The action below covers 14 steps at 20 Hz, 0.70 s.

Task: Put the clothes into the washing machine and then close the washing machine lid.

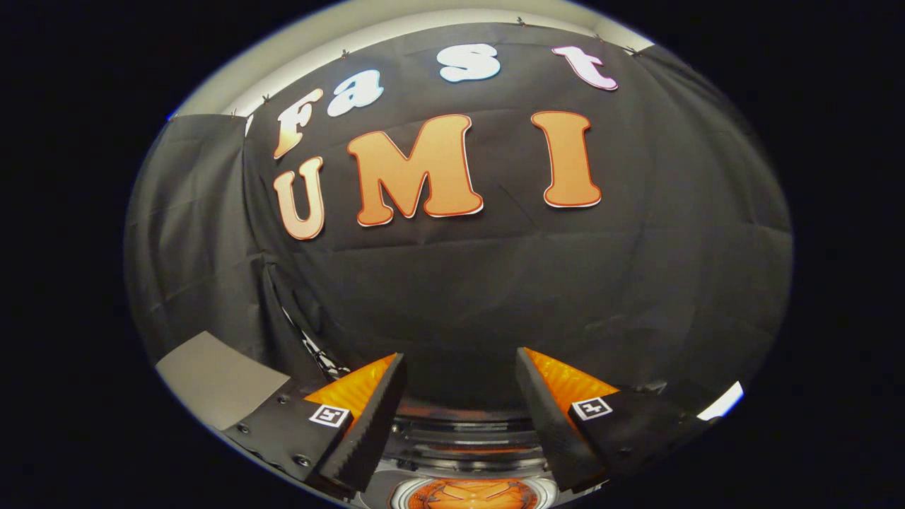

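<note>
The gripper point(461, 371) had its fingers wide apart and empty, facing the black cloth wall point(495, 283), with no clothes or washer in sight, so it probably needed to tip down first.

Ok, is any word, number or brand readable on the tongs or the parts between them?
No readable text there.
Square tags on the tongs: black-and-white patterns, no words or numbers.
Round part below the fingers: a pattern, cut off, nothing legible.
The tongs stand open, with nothing between the fingers.
</note>
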Motion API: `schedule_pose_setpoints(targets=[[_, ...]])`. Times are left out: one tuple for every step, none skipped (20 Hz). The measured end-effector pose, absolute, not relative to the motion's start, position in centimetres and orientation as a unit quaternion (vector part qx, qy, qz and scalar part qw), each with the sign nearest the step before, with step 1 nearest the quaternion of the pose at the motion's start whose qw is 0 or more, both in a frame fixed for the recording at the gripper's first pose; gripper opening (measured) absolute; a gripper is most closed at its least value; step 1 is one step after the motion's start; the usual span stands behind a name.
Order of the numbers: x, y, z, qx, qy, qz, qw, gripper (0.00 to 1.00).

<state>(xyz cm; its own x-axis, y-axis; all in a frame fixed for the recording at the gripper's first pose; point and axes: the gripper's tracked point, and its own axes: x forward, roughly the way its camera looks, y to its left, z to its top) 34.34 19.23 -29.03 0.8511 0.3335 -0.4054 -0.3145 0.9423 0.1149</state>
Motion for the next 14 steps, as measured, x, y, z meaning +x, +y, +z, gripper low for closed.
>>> schedule_pose_setpoints(targets=[[35.0,19.4,-29.5,0.021,0.22,0.169,0.961,0.99],[35.7,19.7,-30.2,0.016,0.225,0.17,0.959,0.99],[36.6,20.0,-31.1,0.01,0.232,0.168,0.958,0.99],[37.2,20.0,-32.1,0.008,0.244,0.166,0.956,0.98],[37.7,20.2,-33.1,0.008,0.255,0.164,0.953,0.99],[38.0,20.3,-33.9,0.009,0.263,0.163,0.951,0.99],[38.2,20.5,-34.7,0.009,0.269,0.162,0.949,0.99],[38.5,20.7,-35.2,0.008,0.274,0.161,0.948,0.99],[38.8,20.6,-35.8,0.003,0.278,0.159,0.947,0.99],[39.0,20.6,-36.6,-0.005,0.284,0.156,0.946,0.99],[39.0,20.5,-36.8,-0.01,0.284,0.159,0.945,0.99],[39.7,20.9,-36.9,-0.008,0.279,0.156,0.947,0.99],[39.8,21.0,-36.9,-0.004,0.28,0.16,0.946,0.99],[40.0,21.1,-37.0,-0.004,0.278,0.162,0.947,0.99]])
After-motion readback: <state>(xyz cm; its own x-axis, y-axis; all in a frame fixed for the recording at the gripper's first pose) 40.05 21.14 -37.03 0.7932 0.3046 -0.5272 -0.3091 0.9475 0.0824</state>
